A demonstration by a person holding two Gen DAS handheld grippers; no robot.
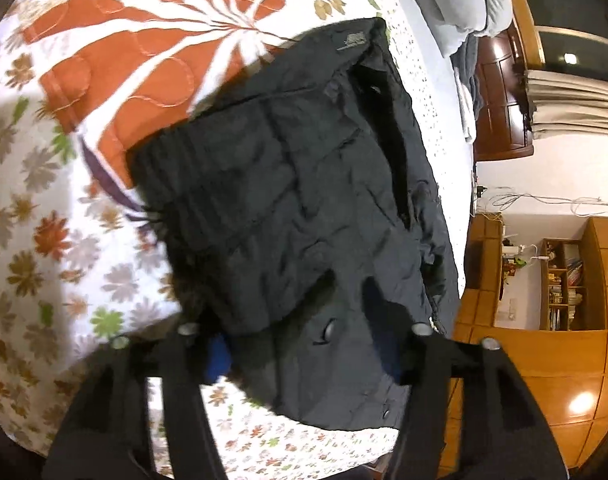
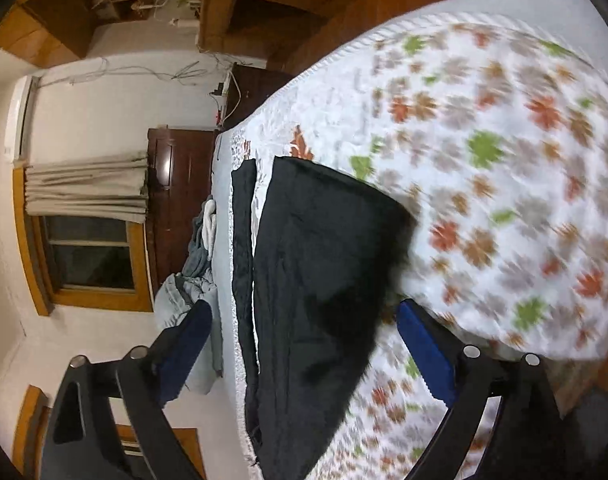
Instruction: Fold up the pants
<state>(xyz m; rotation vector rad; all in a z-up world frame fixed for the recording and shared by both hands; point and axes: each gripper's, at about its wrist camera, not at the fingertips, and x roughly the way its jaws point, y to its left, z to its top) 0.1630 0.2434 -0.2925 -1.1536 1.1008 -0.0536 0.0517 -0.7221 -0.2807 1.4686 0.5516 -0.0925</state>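
Pants [image 1: 304, 200]: dark, folded, lying on the floral bedspread [image 1: 64, 240].
Left gripper [image 1: 307, 344]: jaws apart around the pants' near edge, not pressing.
Right gripper [image 2: 304, 344]: jaws wide apart over the pants.
Around: grey bedding [image 2: 192, 280] heaped beside; wooden shelves [image 1: 563, 280] beyond.

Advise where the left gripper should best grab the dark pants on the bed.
Probably the near edge of the dark pants, by the snaps, approached from the bed's near side: that edge already lies between the left gripper pads, and it is a loose, liftable margin.

Bare quilt [image 2: 503, 200] lies open beside the pants [image 2: 315, 272]; bedding heap [image 2: 192, 280] crowds the far edge.
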